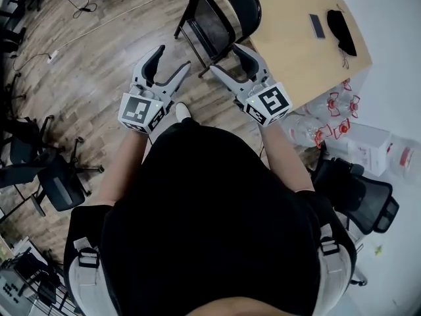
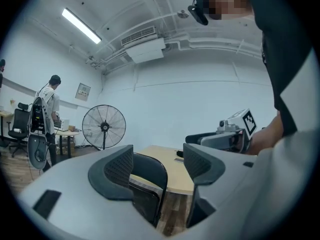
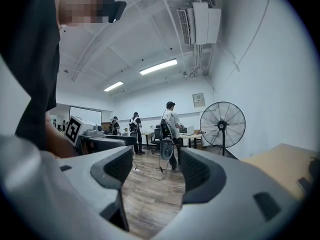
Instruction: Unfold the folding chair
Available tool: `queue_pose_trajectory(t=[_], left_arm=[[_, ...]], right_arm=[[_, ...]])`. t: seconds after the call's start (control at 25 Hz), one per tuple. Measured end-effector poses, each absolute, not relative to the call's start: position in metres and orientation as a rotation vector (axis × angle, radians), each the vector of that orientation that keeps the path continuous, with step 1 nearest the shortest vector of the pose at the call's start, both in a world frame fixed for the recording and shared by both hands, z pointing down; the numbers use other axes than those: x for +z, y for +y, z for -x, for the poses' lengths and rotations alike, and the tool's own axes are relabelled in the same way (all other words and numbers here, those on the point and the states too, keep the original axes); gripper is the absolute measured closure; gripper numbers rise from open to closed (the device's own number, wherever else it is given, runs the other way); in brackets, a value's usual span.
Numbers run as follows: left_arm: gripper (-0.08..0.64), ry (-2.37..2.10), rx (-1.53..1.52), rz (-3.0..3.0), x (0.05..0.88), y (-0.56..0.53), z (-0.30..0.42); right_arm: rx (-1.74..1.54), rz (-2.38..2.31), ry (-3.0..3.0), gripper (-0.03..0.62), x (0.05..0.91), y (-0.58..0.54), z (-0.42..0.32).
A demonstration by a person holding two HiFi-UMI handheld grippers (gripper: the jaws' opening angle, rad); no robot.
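Folding chair (image 1: 220,15) legs partly behind right gripper (image 1: 224,59), dark items (image 1: 341,31) on table (image 1: 289,45) unidentifiable

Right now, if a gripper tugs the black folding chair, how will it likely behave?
The chair has a thin tube frame, so probably stiff and fairly light. Standing narrow by the table, it may tip or swing open. Its feet could slide on the smooth wood floor.

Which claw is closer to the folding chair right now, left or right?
Right. In the head view the right claw overlaps the near edge of the folding chair; the left claw sits off to its left, clear of it.
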State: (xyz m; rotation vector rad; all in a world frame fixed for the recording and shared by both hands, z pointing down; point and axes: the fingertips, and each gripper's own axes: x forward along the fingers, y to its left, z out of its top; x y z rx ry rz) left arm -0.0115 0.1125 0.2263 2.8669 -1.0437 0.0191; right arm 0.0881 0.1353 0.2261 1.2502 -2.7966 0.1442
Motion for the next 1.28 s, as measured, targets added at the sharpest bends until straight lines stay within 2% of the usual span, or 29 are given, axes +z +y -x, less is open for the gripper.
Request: queue_pose_trajectory(t=[0.52, 1.28], left_arm=[[0.255, -0.914, 0.04, -2.858, 0.251, 0.023, 0.032], [0.273, -1.089, 0.062, -2.832, 0.247, -0.102, -0.078]], right_arm=[[0.223, -1.36, -2.703, 0.305, 0.246, 0.048, -0.065], [0.244, -1.265, -2.716, 0.305, 0.258, -0.1, -0.187]])
